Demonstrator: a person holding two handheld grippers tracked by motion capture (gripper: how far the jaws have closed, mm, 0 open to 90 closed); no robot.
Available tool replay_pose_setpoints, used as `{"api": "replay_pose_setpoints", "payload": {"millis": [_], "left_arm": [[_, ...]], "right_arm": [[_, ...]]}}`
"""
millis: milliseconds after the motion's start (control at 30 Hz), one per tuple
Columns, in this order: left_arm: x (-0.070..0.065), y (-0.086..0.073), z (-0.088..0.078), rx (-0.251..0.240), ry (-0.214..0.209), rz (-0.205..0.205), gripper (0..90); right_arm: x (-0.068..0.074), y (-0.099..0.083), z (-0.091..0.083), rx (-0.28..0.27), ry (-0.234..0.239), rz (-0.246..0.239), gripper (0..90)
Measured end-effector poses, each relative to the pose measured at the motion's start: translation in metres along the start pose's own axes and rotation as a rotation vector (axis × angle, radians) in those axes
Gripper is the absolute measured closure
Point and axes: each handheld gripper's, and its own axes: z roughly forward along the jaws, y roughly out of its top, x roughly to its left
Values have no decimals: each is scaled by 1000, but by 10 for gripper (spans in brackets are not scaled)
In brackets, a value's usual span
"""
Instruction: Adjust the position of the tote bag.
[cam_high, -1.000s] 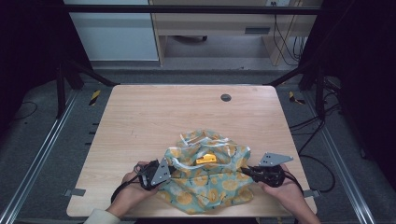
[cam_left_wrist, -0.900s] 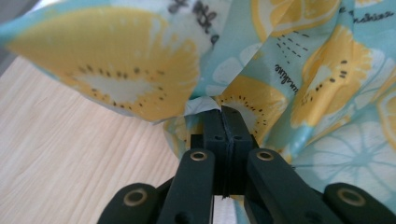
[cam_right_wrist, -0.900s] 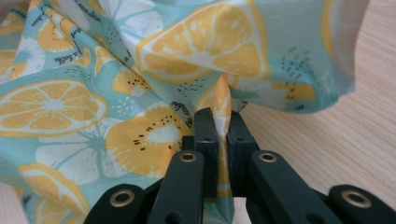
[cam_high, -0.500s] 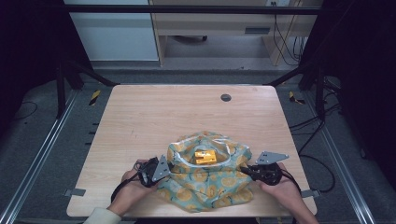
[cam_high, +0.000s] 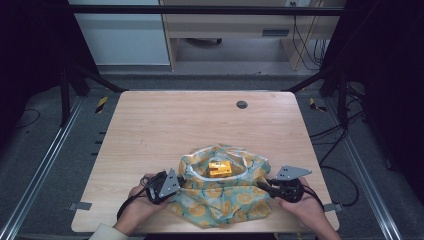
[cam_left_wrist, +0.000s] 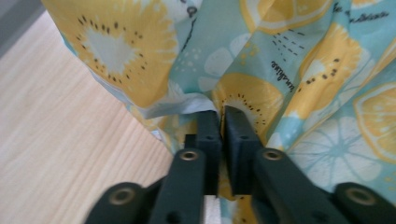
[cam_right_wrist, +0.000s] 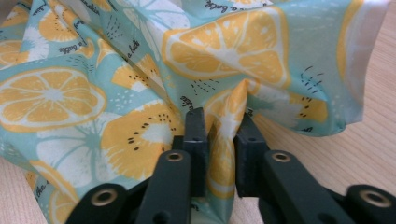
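The fruit-print cloth (cam_high: 222, 197) hangs off the counter (cam_high: 165, 130) edge, and the yellow thing (cam_high: 220, 168) is too small to tell.

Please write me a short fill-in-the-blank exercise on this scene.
1. The fruit-print cloth lies on a ____ table.
2. The small block resting in the cloth is ____ in colour.
3. The left tongs and right tongs both have ____ between their jaws.

Missing words: wooden; yellow; cloth
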Motion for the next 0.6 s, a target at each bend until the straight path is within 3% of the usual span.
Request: {"api": "replay_pose_setpoints", "payload": {"millis": [167, 300, 433, 600], "left_arm": [[0, -1, -4, -7, 16, -64, 600], [3, -2, -11, -37, 22, -143, 443], [5, -4, -20, -74, 21, -209, 365], [6, -4, -25, -87, 16, -237, 319]], "right_arm": [[0, 0, -5, -6, -29, 36, 543], [1, -2, -13, -18, -74, 47, 371], [2, -3, -22, -28, -111, 64, 227], [-1, 2, -37, -59, -126, 68, 173]]}}
